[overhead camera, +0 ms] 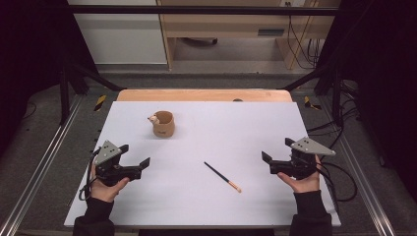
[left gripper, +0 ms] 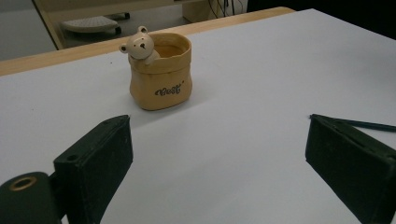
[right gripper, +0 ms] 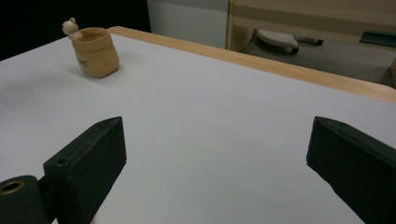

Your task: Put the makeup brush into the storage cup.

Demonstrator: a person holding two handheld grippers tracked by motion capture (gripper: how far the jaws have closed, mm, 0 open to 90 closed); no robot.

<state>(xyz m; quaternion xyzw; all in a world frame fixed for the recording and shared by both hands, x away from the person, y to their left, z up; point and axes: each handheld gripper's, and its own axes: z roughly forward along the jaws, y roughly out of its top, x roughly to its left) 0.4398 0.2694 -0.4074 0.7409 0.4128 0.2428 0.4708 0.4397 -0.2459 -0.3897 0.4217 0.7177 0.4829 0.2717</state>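
a person's left hand (overhead camera: 105, 184) holds the left gripper (overhead camera: 134, 156) low over the near left part of a table covered by a white sheet (overhead camera: 206, 196), its two black jaws spread wide with nothing between them. seen along those jaws in the left gripper view, bare white surface lies in the gap, and a tan pot (left gripper: 160, 77) with a small bear's head (left gripper: 138, 45) peeking over its rim stands upright beyond, well apart from the jaw tips. from the high view the same pot (overhead camera: 163, 124) sits toward the far left of the sheet, ahead of the left gripper and a little to its right. near the middle of the table, closer to the person, a slim dark brush (overhead camera: 222, 176) with a pale tip lies flat, slanting from upper left to lower right, between the two grippers and touching neither; its dark end just shows at the right edge of the left gripper view. at the right, the right hand (overhead camera: 304, 183) holds the right gripper (overhead camera: 274, 156) just above the sheet, jaws likewise spread wide and empty, pointing inward across the table. in the right gripper view the pot stands far off at the upper left, with the table's wooden edge (right gripper: 261, 63) running behind it.
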